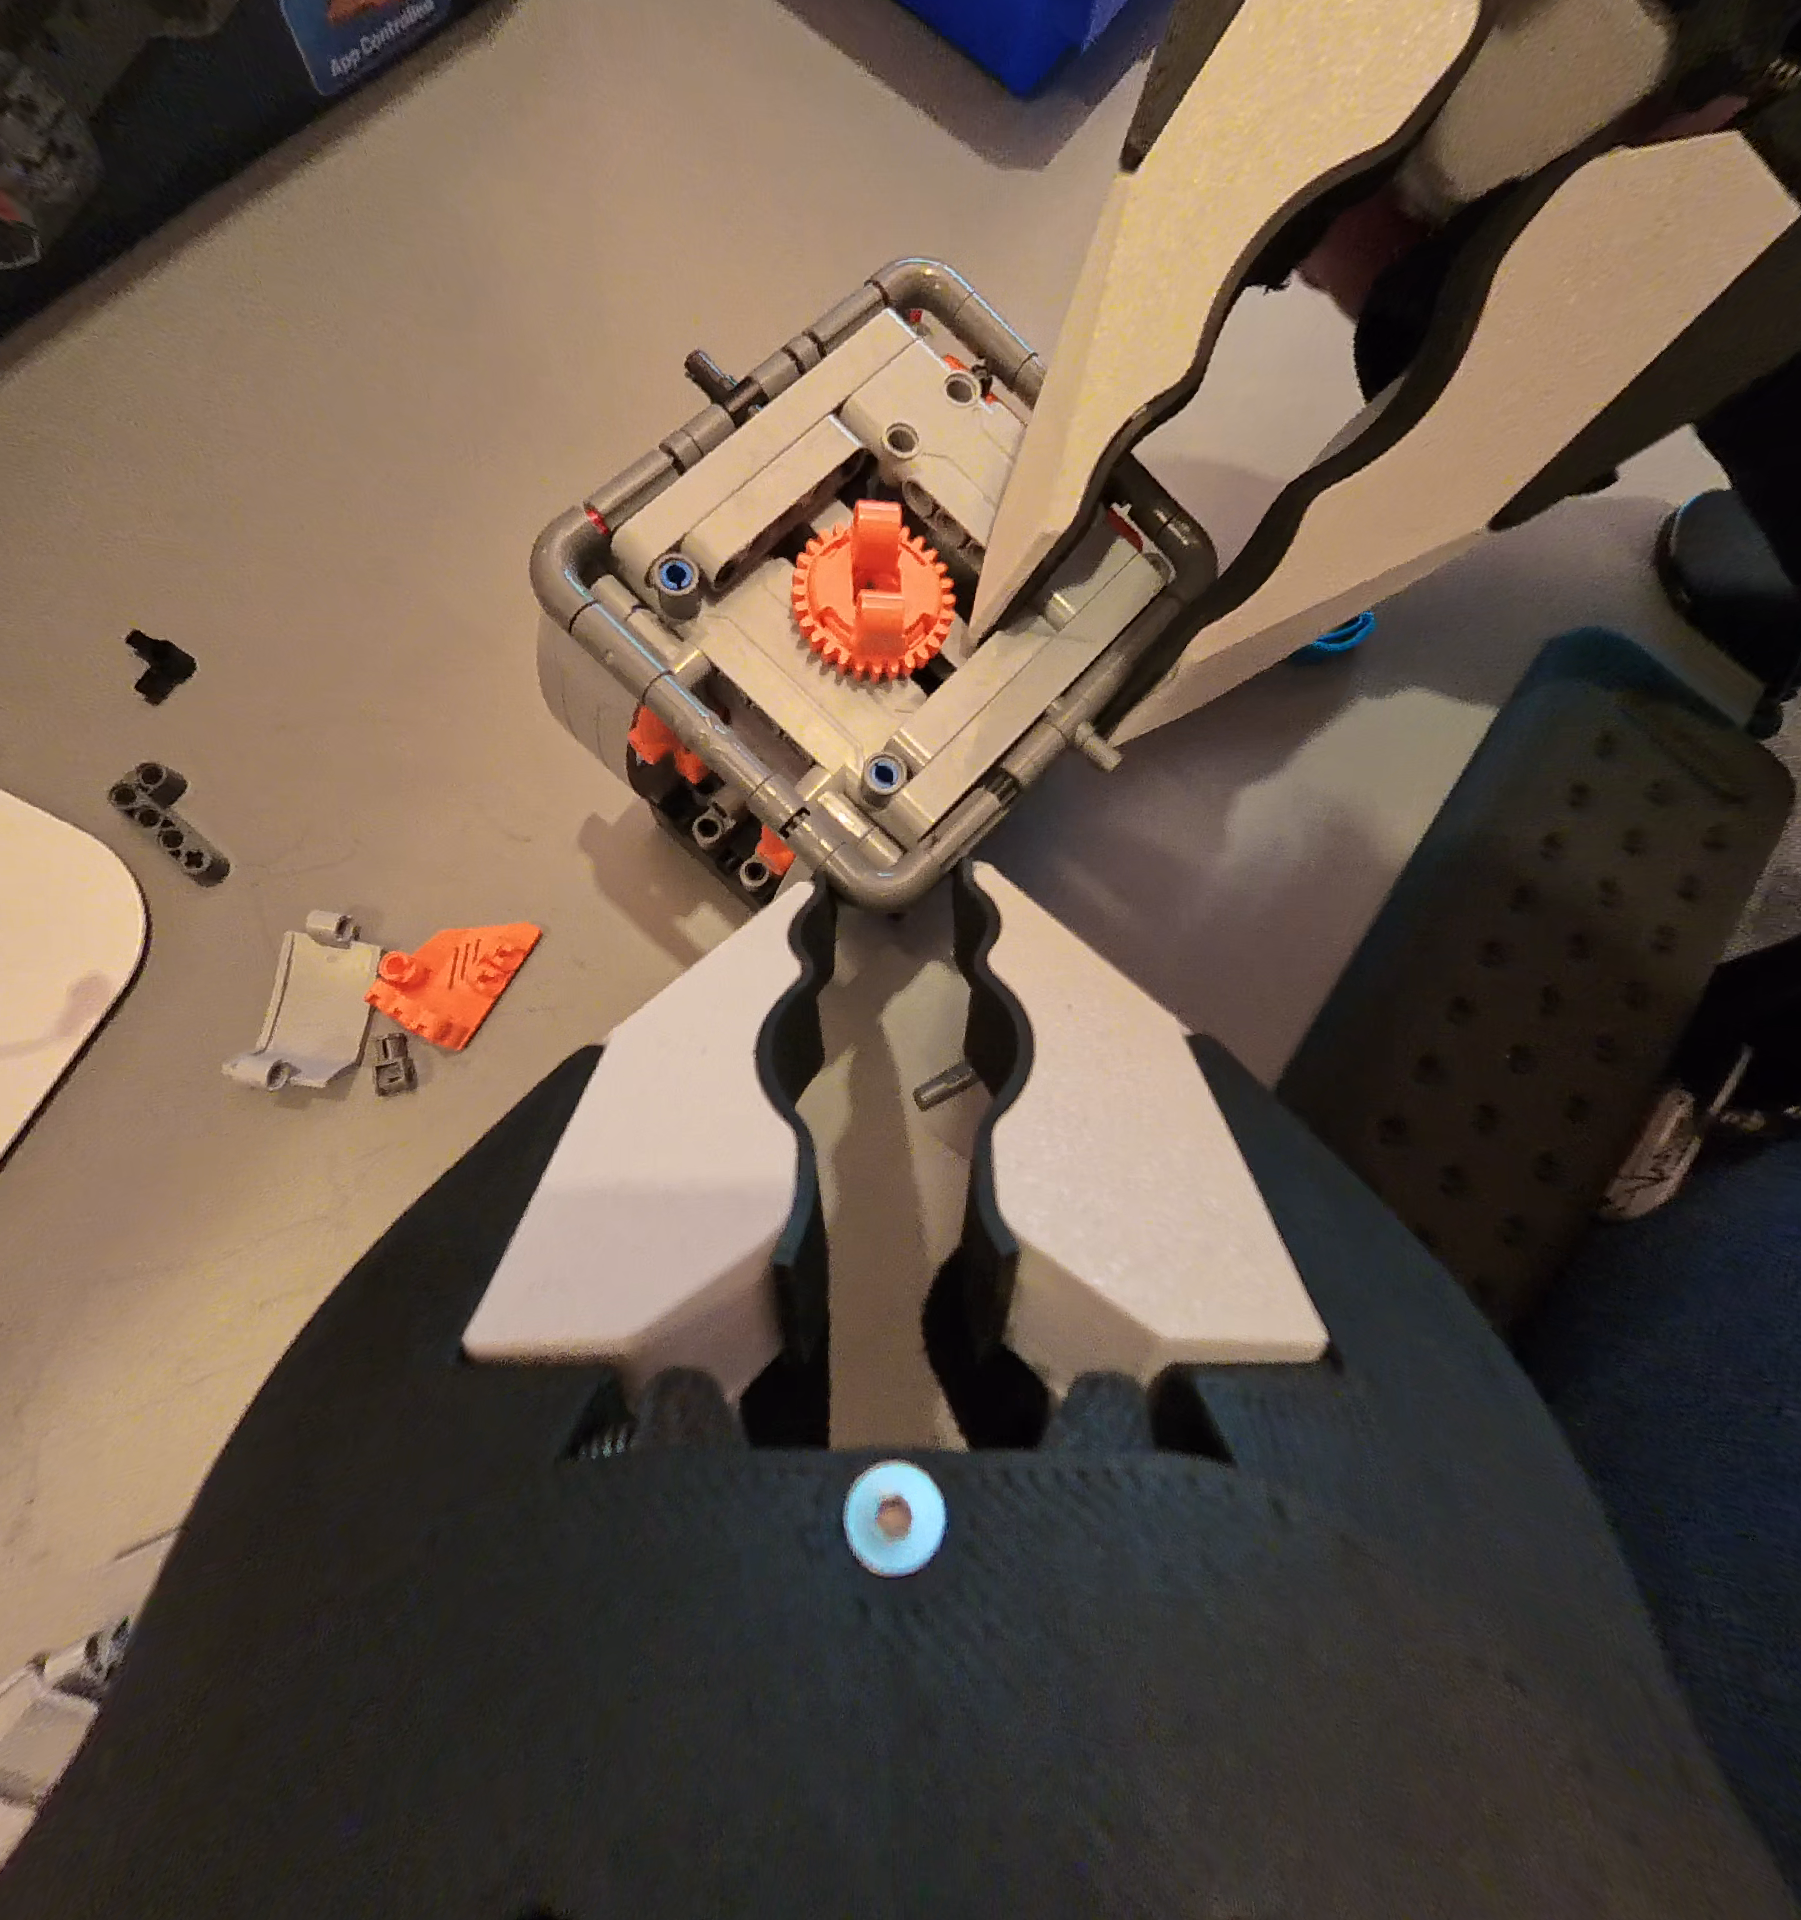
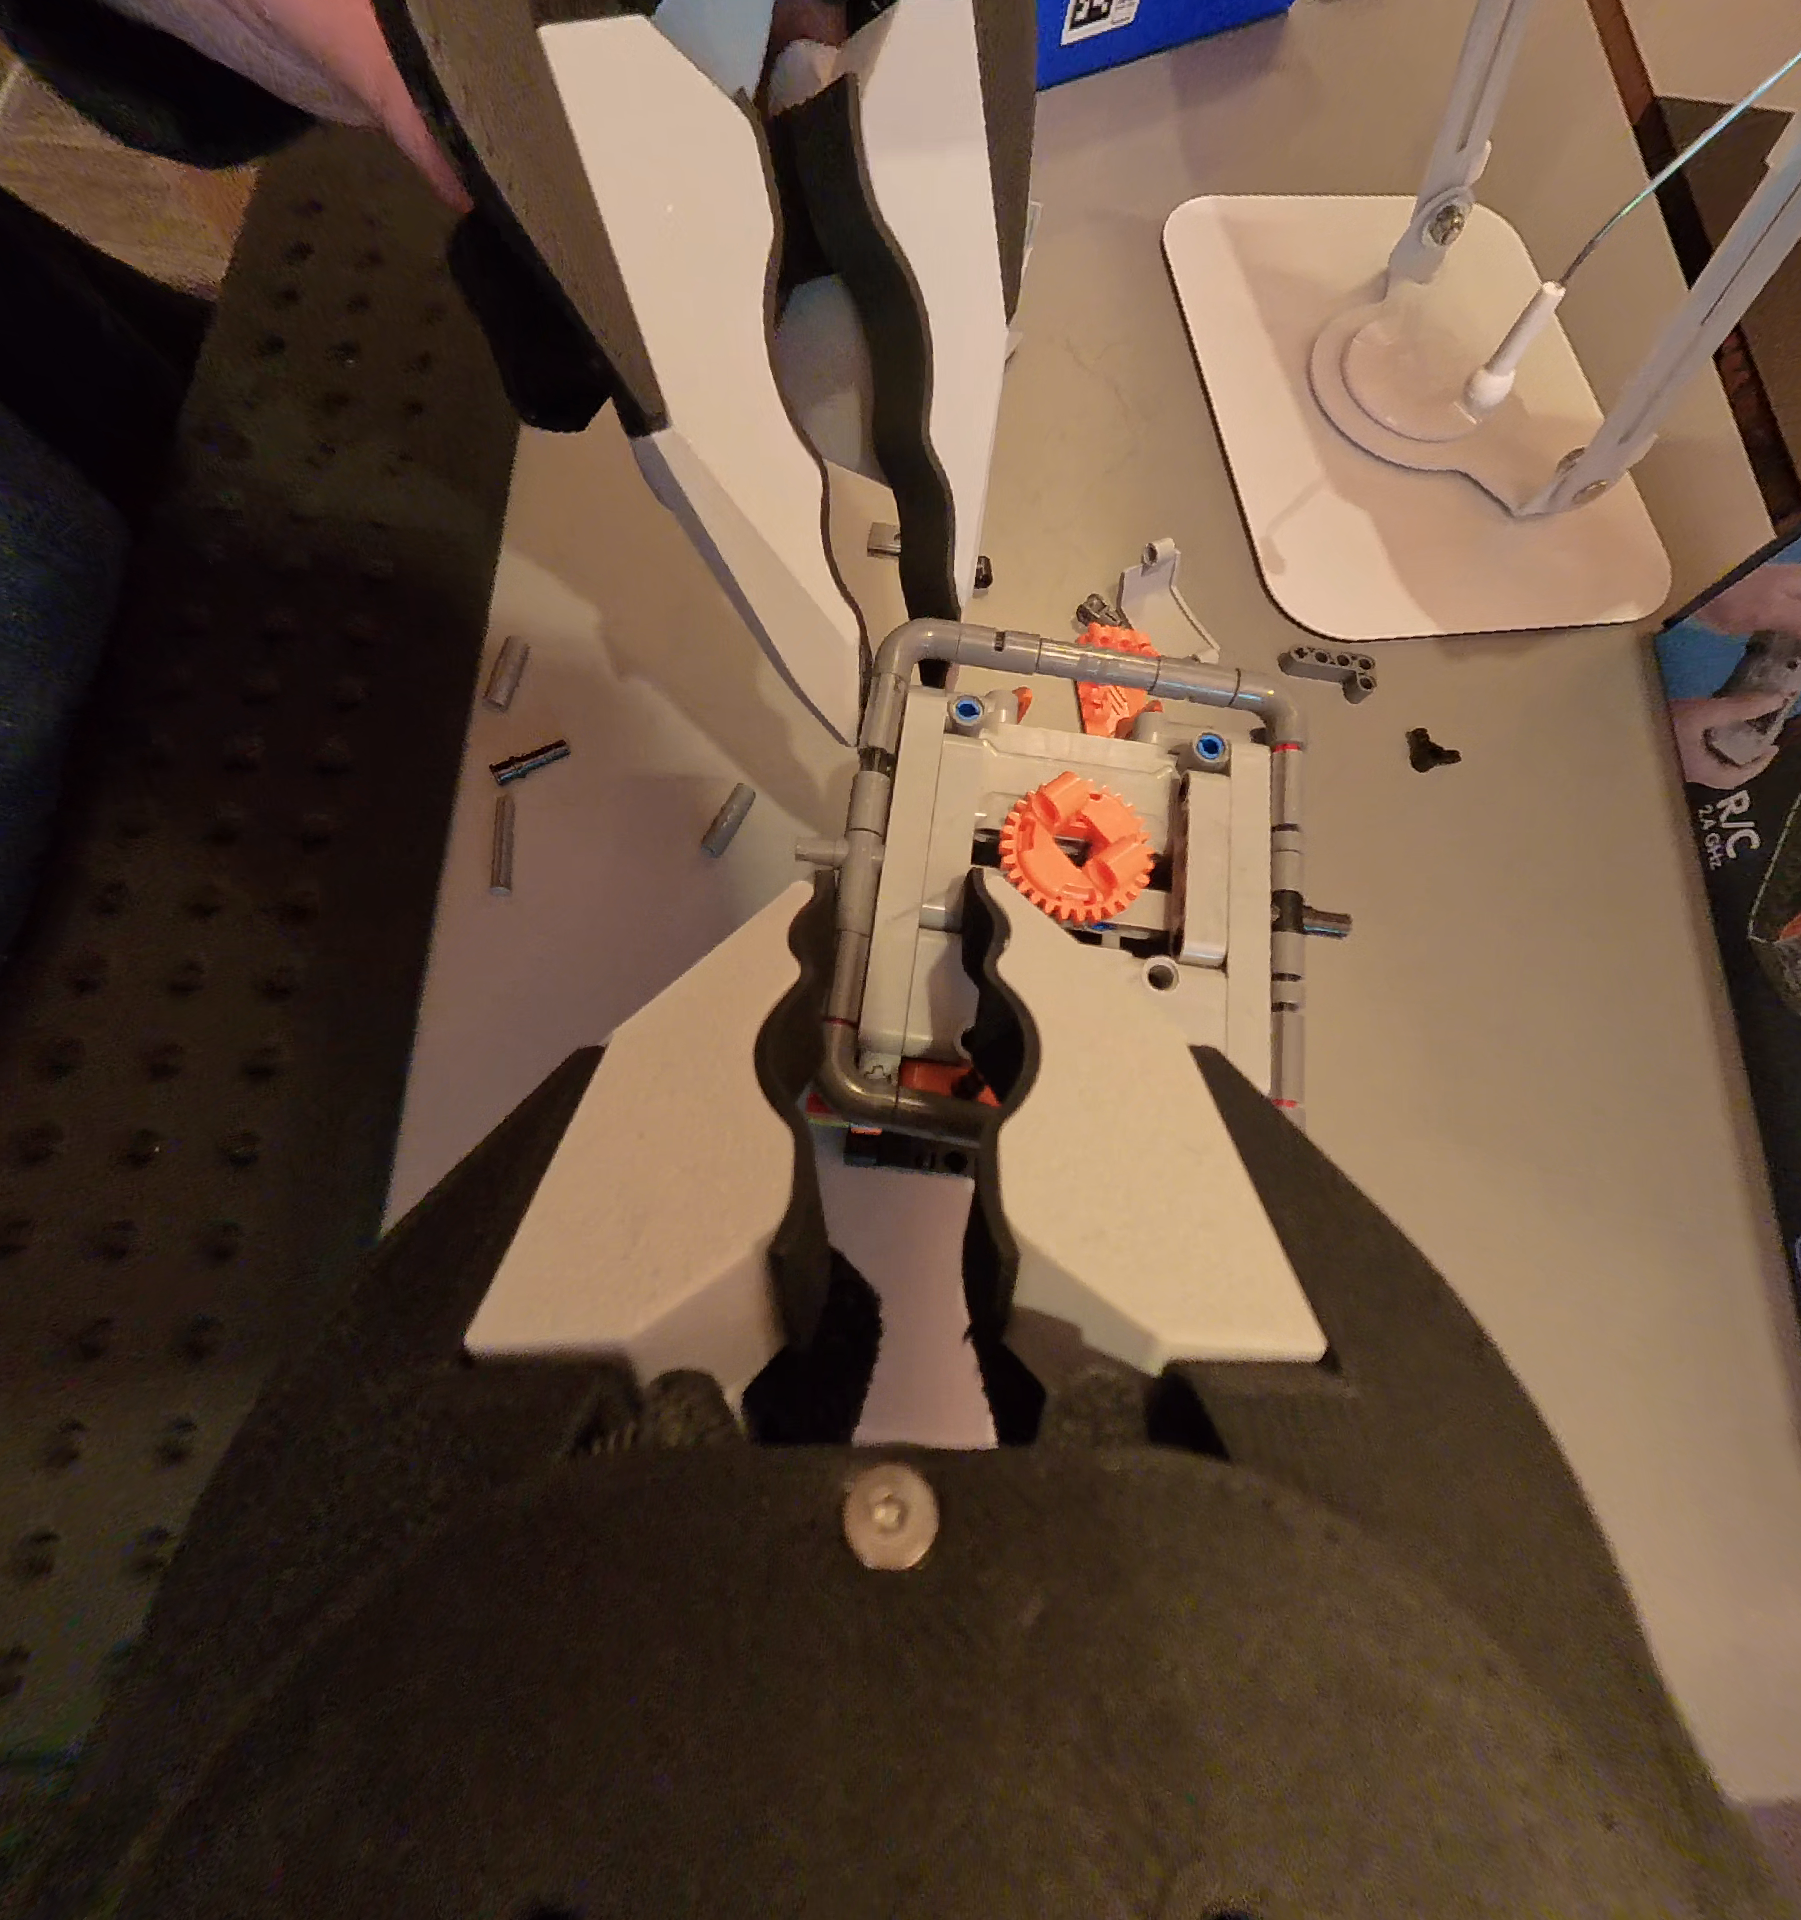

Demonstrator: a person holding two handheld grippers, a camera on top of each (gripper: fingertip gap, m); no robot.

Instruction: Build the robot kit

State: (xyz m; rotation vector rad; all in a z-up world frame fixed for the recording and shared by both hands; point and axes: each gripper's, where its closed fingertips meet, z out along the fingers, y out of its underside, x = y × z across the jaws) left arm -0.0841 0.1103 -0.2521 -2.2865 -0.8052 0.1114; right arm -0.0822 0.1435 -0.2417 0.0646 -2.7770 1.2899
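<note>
So I had the grey brick-built block (image 1: pixel 854 623) sitting on the pale table (image 1: pixel 376 436), with both grippers on it at once. My left gripper (image 1: pixel 891 894) was pinched down on the near corner of the dark grey tube frame (image 1: pixel 880 883) that runs round the top of the block, the jaws nearly together with the curved corner piece caught between the tips. My right gripper (image 2: pixel 901 904) had come in from the other side: one finger sat outside the frame rail, the other poked down inside the block right next to the orange gear (image 2: pixel 1078 847), so the jaws were clamped around that side rail. The gear sat in the middle of the block's top with an orange peg piece standing up out of it.

Loose bits were scattered on the table to the left of the block in the left wrist view: an orange panel (image 1: pixel 454 982) touching a light grey curved panel (image 1: pixel 309 1003), a dark grey L-shaped beam (image 1: pixel 169 821), and a little black connector (image 1: pixel 158 665) farther out. A few grey pins (image 2: pixel 506 831) lay on the other side. A white lamp base (image 2: pixel 1395 416) stood farther off, and a printed box (image 2: pixel 1769 883) sat at the table edge.
</note>
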